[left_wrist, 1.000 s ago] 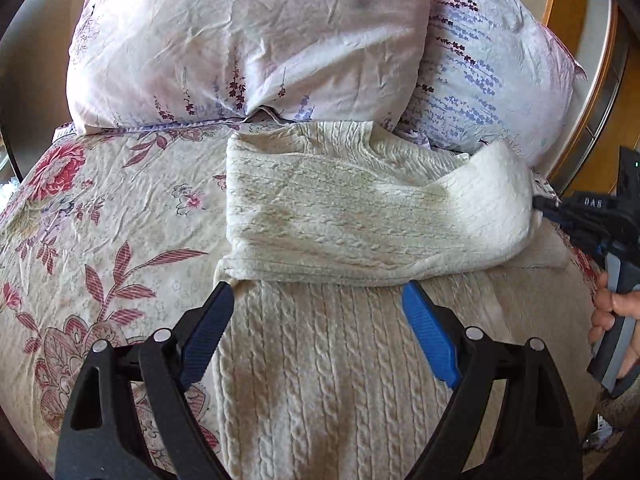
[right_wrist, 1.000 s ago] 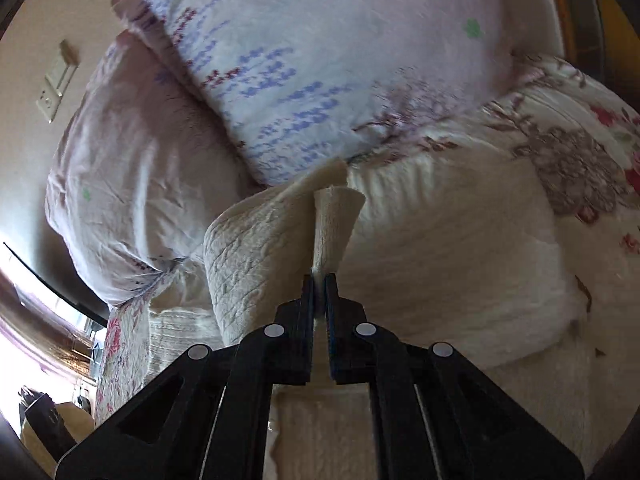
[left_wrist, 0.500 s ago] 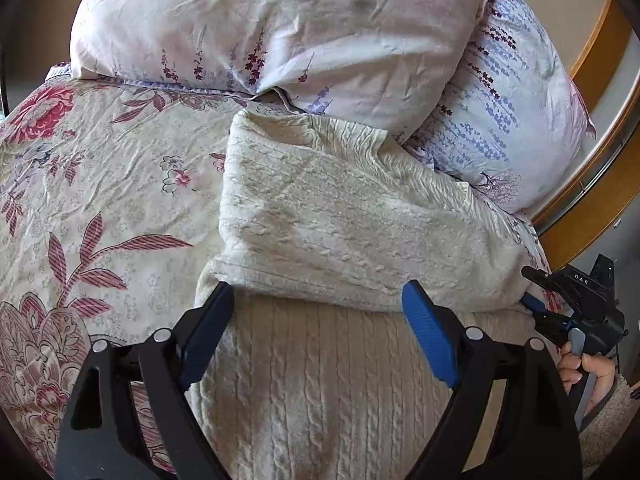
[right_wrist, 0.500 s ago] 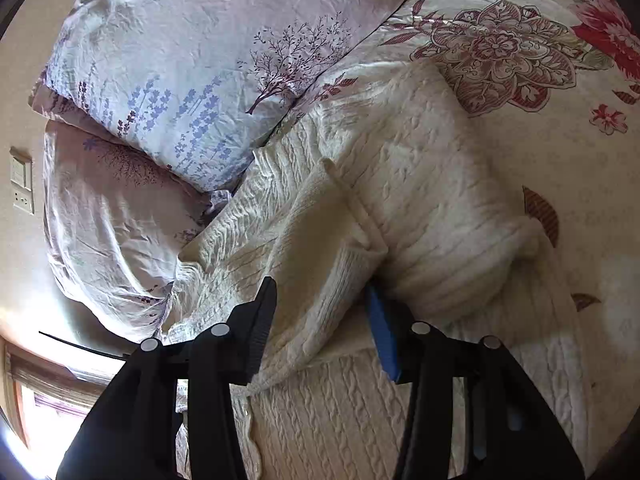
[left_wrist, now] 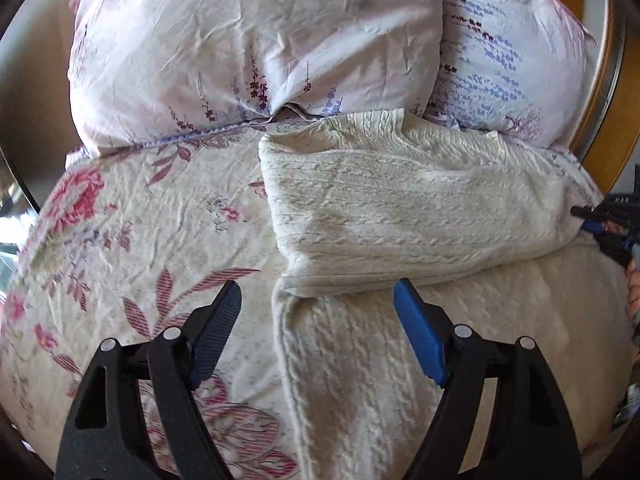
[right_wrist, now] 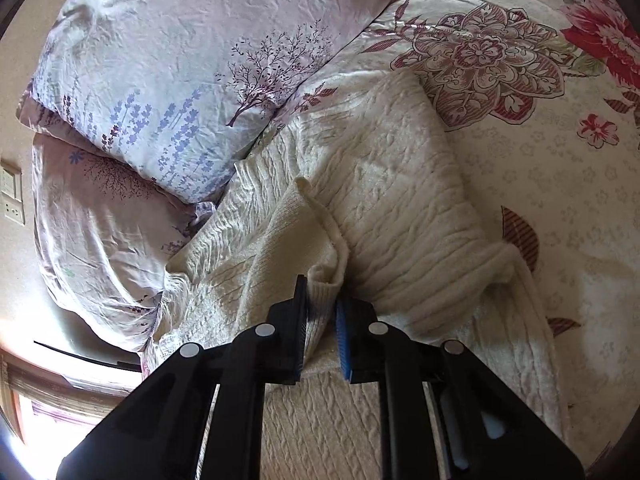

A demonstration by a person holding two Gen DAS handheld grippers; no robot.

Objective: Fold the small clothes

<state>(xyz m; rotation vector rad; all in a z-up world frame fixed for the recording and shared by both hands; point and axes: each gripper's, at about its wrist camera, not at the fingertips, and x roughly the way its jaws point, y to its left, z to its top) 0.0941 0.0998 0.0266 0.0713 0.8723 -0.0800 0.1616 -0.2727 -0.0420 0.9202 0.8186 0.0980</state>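
Observation:
A cream cable-knit sweater (left_wrist: 400, 216) lies on the floral bedspread (left_wrist: 132, 216), its upper part folded across the body. My left gripper (left_wrist: 316, 312) is open and empty, hovering over the sweater's left edge just below the fold. My right gripper (right_wrist: 322, 304) is nearly closed around the sleeve cuff (right_wrist: 322, 288) of the sweater (right_wrist: 392, 184), with the cuff between the pads. The right gripper also shows at the far right edge of the left wrist view (left_wrist: 600, 224).
Two floral pillows (left_wrist: 256, 44) (left_wrist: 508, 52) lean at the head of the bed behind the sweater. A wooden headboard (left_wrist: 600, 92) runs along the right. A wall socket (right_wrist: 10, 200) and a bright window (right_wrist: 24, 420) show on the left.
My right gripper let go of the sleeve, opened, then closed again around the cuff. The sleeve now lies folded across the sweater. My left gripper stayed open and shifted slightly left.

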